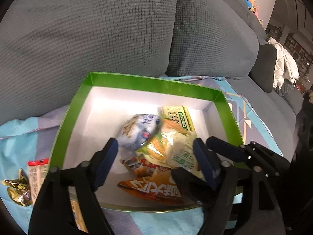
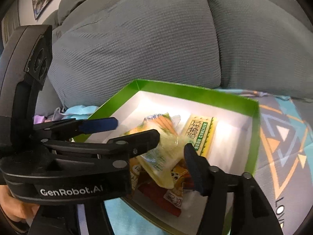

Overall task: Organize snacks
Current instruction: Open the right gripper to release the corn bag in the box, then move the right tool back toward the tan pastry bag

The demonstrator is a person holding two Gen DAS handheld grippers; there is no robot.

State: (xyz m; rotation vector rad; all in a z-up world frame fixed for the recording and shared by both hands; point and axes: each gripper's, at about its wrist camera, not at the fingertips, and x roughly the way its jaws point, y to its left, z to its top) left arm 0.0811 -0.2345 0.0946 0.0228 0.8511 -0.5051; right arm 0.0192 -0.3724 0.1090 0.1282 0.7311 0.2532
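Release step: both grippers, left gripper (image 1: 155,151) and right gripper (image 2: 172,145), stand wide over the corn snack packet (image 1: 172,146), holding nothing, inside the green box (image 1: 148,82). Next move, likely: fetch the red sachets (image 1: 37,171), lower left.

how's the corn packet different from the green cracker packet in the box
The corn packet is puffy and pale, printed with corn cobs; the green cracker packet is flat and rectangular, with green lettering on yellow.
The corn packet lies tilted on top of the orange snack bags; the cracker packet lies further back, its far end on the box floor.
The corn packet sits between both grippers' open fingers; the cracker packet lies beyond them.
Both are inside the green box.
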